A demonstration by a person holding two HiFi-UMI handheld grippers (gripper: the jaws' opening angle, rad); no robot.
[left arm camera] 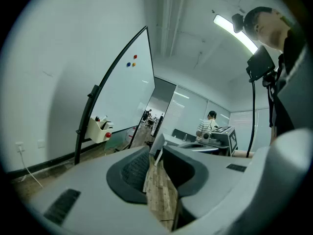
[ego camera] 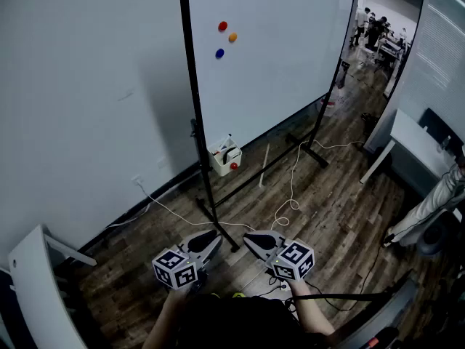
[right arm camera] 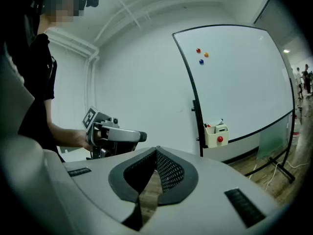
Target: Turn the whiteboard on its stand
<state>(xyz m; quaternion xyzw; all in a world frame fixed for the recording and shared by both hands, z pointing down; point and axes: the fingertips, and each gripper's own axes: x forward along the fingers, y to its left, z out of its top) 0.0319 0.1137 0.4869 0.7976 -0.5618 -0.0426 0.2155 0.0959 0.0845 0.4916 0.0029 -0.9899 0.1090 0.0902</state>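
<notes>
Whiteboard point(ego camera: 283, 57) stands upright on its black stand point(ego camera: 195, 122) at the wall-side edge of the wooden floor point(ego camera: 334, 195), three magnets point(ego camera: 222, 26) high on its face. Both grippers hover short of it, touching nothing: left gripper point(ego camera: 216, 235) fingers slightly apart and empty, right gripper point(ego camera: 247, 236) fingers closed together

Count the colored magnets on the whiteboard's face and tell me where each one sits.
3, clustered near the whiteboard's upper left: red magnet highest, orange magnet just lower right, blue magnet lowest. The red dot on the marker box below isn't counted.
</notes>
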